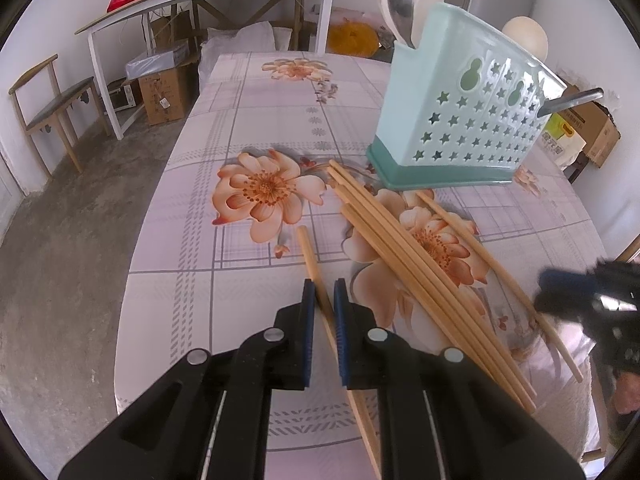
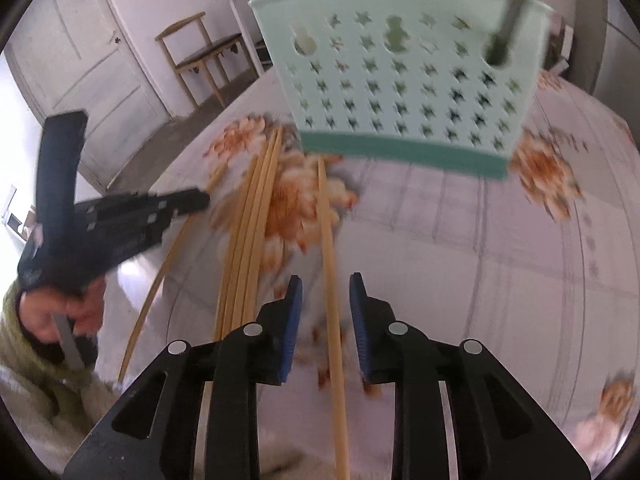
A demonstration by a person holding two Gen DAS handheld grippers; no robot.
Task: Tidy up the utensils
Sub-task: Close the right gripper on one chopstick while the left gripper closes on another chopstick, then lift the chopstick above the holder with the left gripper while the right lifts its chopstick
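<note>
The left gripper [image 1: 324, 290] sits low over the flowered tablecloth [image 1: 208, 216], its jaws nearly closed with a narrow gap between the blue pads [image 1: 308, 320]. The right gripper [image 2: 326, 294] hangs over the same cloth with its jaws clearly parted. The person's left hand [image 2: 60, 312] grips the left tool's handle off the cloth's edge.

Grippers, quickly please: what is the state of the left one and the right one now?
Left gripper: nearly closed around a single chopstick; contact cannot be told.
Right gripper: open, straddling another chopstick lying on the table, not gripping it.
</note>
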